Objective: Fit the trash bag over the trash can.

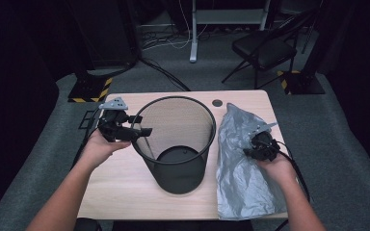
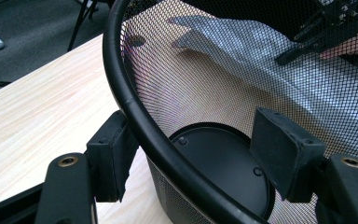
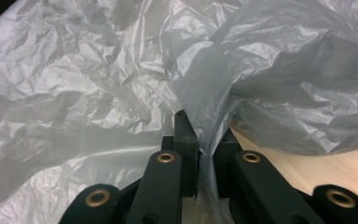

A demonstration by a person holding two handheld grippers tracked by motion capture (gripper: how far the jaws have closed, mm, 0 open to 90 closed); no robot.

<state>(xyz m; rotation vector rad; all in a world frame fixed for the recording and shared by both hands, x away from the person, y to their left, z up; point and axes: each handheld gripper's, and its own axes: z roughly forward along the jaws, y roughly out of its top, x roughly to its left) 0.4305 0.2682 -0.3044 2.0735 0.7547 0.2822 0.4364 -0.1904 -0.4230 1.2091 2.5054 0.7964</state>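
On the wooden table (image 1: 125,192) stands a black mesh wastebasket (image 1: 176,144), upright, near the middle. To its right lies a grey plastic bag (image 1: 243,183), crumpled and spread flat along the right side of the table, just beside the basket.

The left gripper (image 1: 142,131) is at the left side of the basket's rim (image 2: 135,107). In the left gripper view its fingers (image 2: 282,149) stand wide apart with the rim passing between them: one finger is outside the mesh wall and close against the rim, the other is inside the basket and does not touch it. So the fingers are open around the rim and do not press on it.

The right gripper (image 1: 251,144) is over the upper part of the bag. In the right gripper view its fingers (image 3: 186,140) are almost fully closed, and a fold of the thin grey plastic is pinched between them. The bag rises a little at this place, while the rest of it lies on the table. A black folding chair (image 1: 265,48) stands on the floor behind the table
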